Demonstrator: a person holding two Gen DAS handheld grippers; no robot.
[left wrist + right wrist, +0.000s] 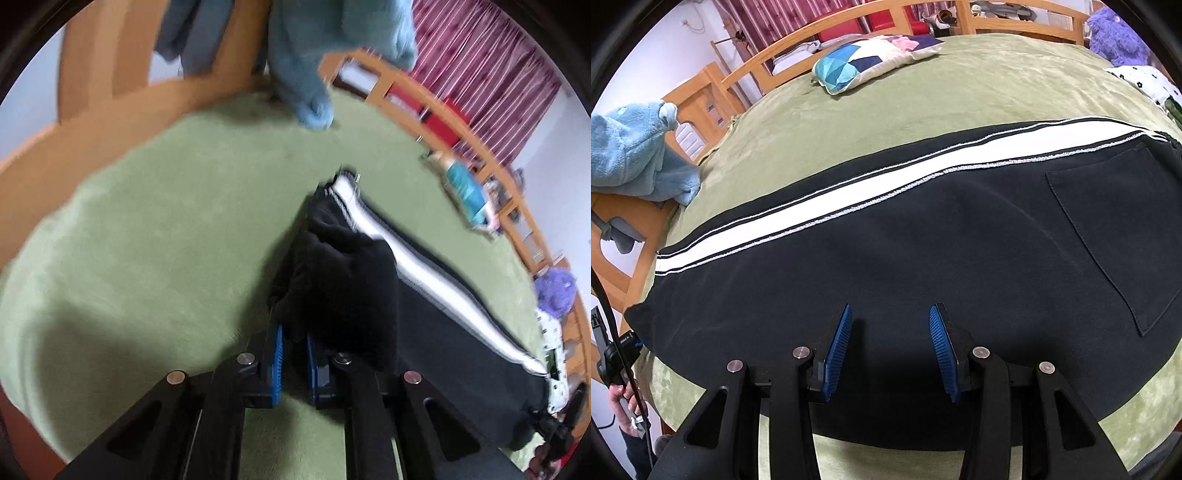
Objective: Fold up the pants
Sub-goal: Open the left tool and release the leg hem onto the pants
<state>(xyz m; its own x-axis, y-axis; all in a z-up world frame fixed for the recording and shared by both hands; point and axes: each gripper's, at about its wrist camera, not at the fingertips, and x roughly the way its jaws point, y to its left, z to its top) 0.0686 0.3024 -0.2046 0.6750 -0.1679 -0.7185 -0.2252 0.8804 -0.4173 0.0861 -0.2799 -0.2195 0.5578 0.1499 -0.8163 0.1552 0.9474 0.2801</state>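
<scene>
Black pants [923, 236] with a white side stripe [849, 188] lie flat across the green bed, a back pocket [1115, 229] at the right. My right gripper [891, 309] stands open just above the near edge of the pants, with nothing between its blue pads. In the left wrist view, the leg end of the pants [351, 280] is bunched and lifted, and my left gripper [295, 332] is shut on that black fabric. The left gripper's body [618, 354], held by a hand [622, 402], also shows at the far left of the right wrist view.
The green bedspread [960, 88] covers the bed inside a wooden frame [798, 40]. A light blue fleece garment [635, 158] hangs over the footboard. A patterned pillow [864, 59] lies at the far side, and a purple plush [1115, 33] sits at the far right.
</scene>
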